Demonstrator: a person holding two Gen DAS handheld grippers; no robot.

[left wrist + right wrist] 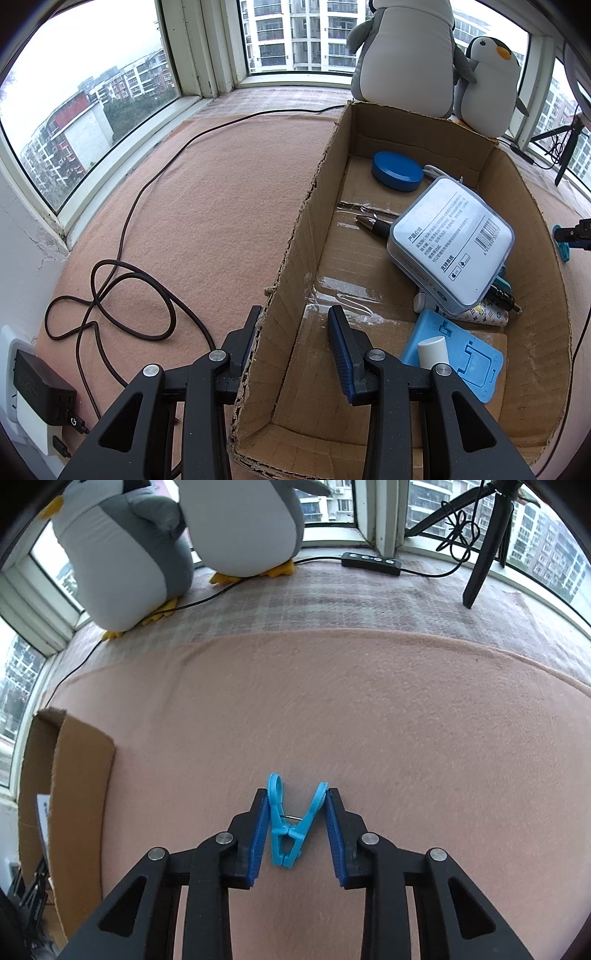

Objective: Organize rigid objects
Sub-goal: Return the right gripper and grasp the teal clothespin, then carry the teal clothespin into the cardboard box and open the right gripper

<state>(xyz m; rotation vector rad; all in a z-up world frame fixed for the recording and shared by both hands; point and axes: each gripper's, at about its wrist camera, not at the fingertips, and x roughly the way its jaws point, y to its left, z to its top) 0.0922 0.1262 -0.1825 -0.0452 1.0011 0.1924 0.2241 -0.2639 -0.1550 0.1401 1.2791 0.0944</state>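
A cardboard box lies on the pink blanket and holds a blue round lid, a pen, a pale boxed product, a light blue stand and a white cylinder. My left gripper is open, its fingers astride the box's left wall. My right gripper has its pads against both arms of a blue clothespin lying on the blanket. The box edge shows at the left of the right wrist view.
A dark cable loops over the blanket to a charger at the wall. Two plush penguins stand by the window behind the box. A tripod and an inline remote sit at the back right.
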